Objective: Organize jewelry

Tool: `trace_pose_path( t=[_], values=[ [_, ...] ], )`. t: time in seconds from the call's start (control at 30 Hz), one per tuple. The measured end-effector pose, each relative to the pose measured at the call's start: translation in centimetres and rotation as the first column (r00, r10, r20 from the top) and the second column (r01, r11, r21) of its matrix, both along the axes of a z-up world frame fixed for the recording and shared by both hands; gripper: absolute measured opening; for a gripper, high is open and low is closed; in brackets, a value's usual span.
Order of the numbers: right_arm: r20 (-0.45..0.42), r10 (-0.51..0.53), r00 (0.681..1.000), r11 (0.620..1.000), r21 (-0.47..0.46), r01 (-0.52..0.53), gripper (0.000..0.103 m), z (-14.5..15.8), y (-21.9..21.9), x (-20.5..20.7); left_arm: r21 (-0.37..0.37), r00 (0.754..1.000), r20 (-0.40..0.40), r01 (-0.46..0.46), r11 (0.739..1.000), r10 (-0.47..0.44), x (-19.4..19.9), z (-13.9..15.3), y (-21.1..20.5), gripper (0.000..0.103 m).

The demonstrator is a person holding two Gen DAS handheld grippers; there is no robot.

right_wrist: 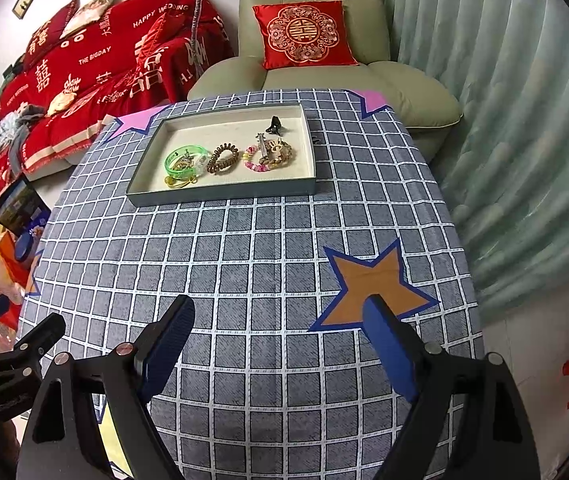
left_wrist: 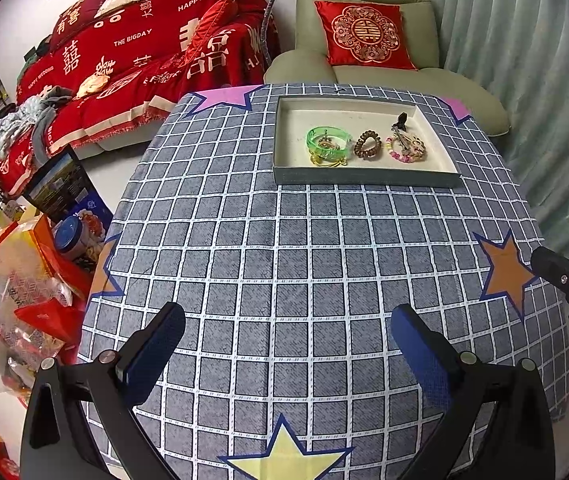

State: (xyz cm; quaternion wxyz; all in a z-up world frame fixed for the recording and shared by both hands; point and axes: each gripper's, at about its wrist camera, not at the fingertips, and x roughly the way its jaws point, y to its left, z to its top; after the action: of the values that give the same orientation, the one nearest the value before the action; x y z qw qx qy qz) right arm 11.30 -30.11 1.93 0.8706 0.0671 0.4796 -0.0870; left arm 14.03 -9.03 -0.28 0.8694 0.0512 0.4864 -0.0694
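Both views were evenly and fairly brightly lit by soft, diffuse light, with no hard shadows on the checked cloth (left_wrist: 284,240) of the counter. Fisheye distortion bent its grid lines outward, and dark vignetting filled the corners. The centre stayed sharp, while the edges were smeared and soft. The pale curtain (right_wrist: 504,140) looked slightly washed out.

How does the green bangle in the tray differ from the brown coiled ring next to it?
The green bangle is clear, smooth plastic, while the brown coiled ring is a dark, ridged spiral. The green bangle looks wider across than the brown coiled ring. Smaller trinkets lie inside and against the green bangle; the brown coiled ring lies alone. Both lie flat in the shallow tray.
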Motion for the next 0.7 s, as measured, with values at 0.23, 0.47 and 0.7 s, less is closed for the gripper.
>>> trace_pose_path(
  t=[0.23,0.47,0.7],
  values=[
    [-0.003,0.002,1.0,1.0,0.001,-0.002,0.088,-0.13,-0.06,0.16,0.002,1.0,-0.001,0.002,1.0,-0.002,0.14,0.02,-0.24,0.103],
    [-0.004,0.003,1.0,1.0,0.001,-0.003,0.088,-0.17,-0.07,0.2,0.003,1.0,-0.002,0.002,1.0,-0.002,0.21,-0.01,-0.25,0.103],
    [-0.006,0.004,1.0,1.0,0.003,-0.004,0.088,-0.26,0.04,0.43,0.003,1.0,-0.002,0.003,1.0,-0.003,0.25,-0.02,-0.3,0.103]
  ],
)
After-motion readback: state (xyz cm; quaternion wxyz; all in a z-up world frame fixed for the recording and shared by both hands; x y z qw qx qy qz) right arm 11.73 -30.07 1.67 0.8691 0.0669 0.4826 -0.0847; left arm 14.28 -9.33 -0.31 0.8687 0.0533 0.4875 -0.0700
